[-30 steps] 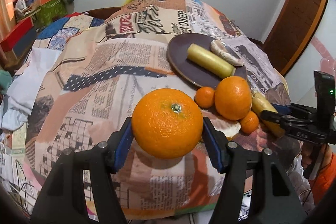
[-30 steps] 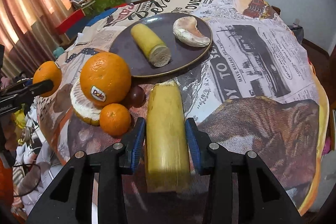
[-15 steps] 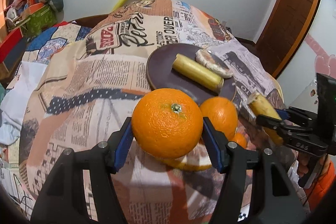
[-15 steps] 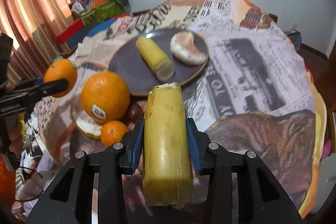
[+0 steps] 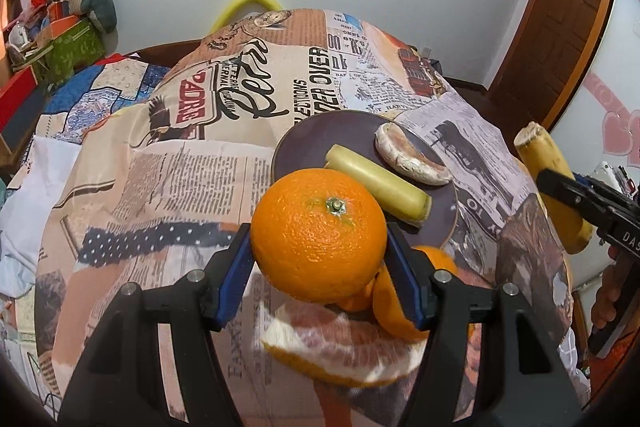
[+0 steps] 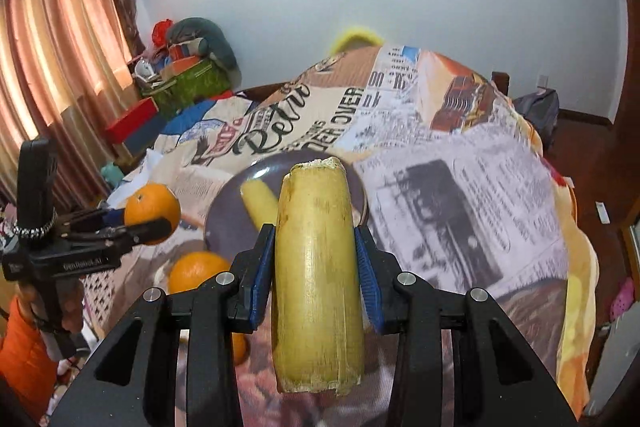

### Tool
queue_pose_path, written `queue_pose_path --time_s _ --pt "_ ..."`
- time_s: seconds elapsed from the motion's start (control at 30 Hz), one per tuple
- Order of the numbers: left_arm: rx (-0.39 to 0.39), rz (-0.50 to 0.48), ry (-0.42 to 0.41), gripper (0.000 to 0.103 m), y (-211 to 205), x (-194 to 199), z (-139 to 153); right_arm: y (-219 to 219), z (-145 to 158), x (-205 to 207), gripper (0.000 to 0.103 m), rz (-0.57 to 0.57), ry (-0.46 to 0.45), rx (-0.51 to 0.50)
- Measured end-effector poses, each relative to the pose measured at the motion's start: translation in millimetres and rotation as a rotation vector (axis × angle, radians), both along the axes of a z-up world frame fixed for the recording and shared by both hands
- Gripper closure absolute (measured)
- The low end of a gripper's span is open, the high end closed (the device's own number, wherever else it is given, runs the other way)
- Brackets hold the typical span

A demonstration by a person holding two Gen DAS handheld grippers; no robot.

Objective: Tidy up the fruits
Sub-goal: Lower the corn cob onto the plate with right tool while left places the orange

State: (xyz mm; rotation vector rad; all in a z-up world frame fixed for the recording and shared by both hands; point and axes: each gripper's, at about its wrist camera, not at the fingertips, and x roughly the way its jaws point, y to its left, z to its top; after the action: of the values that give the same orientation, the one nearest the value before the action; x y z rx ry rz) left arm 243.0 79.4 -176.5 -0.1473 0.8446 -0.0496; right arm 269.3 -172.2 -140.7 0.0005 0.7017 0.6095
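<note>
My left gripper (image 5: 319, 263) is shut on a large orange (image 5: 318, 233) and holds it above the table, near the front edge of the dark plate (image 5: 320, 135). My right gripper (image 6: 316, 259) is shut on a yellow banana piece (image 6: 316, 267), lifted over the table in front of the plate (image 6: 228, 211). The plate holds a second banana piece (image 5: 376, 183) and a pale peeled citrus wedge (image 5: 408, 155). The left gripper with its orange (image 6: 151, 209) shows at the left of the right wrist view. The right gripper's banana (image 5: 552, 183) shows at the right of the left wrist view.
On the newspaper-print tablecloth (image 5: 192, 167) below the held orange lie a pomelo slice (image 5: 340, 347), another orange (image 6: 198, 271) and a small tangerine (image 6: 239, 347). Boxes and bags (image 6: 180, 75) are piled beyond the table at the left. A door (image 5: 560, 39) stands at the right.
Both grippers have risen and moved forward toward the plate, each keeping its fruit. The banana piece has left the tablecloth and now hangs in the air.
</note>
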Motion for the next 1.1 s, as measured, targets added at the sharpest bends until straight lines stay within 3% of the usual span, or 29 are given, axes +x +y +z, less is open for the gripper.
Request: queue_pose_path --time_s 0.63,1.1 --pt "0.055 -0.019 0.068 0.04 5 68 -26 53 -26 60 0.067 0.092 0.033 -0.056" --pt "0.042 -0.037 0.083 0.04 6 95 -35 85 -50 95 0.067 0.155 0.09 -0.121"
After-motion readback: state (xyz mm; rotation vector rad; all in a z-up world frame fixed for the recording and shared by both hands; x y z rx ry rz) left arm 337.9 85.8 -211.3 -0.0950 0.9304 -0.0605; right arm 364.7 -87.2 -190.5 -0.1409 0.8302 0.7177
